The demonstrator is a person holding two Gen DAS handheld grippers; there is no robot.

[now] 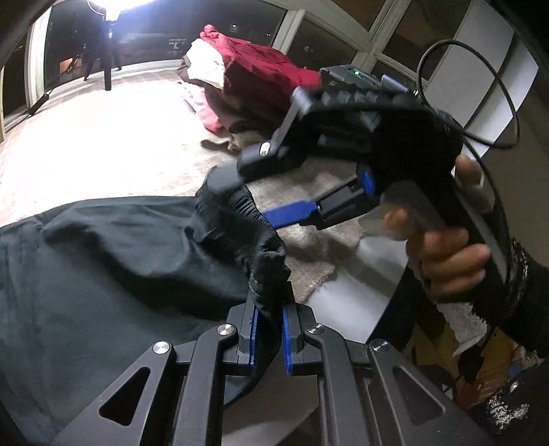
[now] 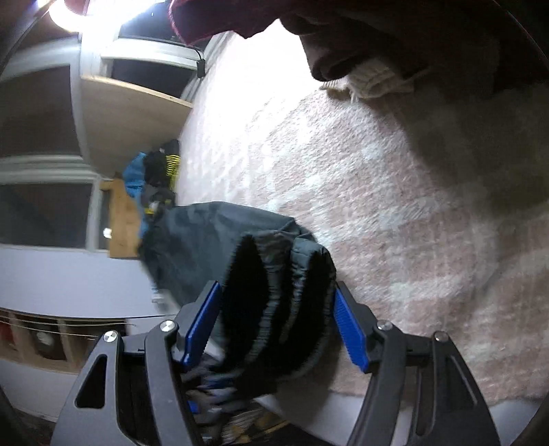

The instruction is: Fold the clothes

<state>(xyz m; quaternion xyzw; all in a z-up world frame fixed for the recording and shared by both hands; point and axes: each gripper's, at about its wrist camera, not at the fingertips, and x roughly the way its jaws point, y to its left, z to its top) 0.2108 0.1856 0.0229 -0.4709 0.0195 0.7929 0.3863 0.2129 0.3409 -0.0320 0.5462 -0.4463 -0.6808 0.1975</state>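
Note:
A black garment [image 1: 103,260] with a ribbed elastic waistband lies over the pale fuzzy blanket [image 1: 103,137]. My left gripper [image 1: 269,308] is shut on a bunched edge of the waistband at the bottom of the left wrist view. My right gripper [image 1: 260,209], held by a hand, shows there too, its blue pad against the waistband. In the right wrist view the right gripper [image 2: 278,308] has its blue pads wide apart with the folded waistband [image 2: 274,295] bulging between them; whether the pads press it is unclear.
A pile of clothes, red [image 1: 260,72], cream [image 1: 206,65] and brown, sits at the back of the blanket. It also hangs at the top of the right wrist view [image 2: 377,37]. A bright lamp [image 1: 113,5] and windows stand behind. A white surface edge [image 1: 360,291] lies right.

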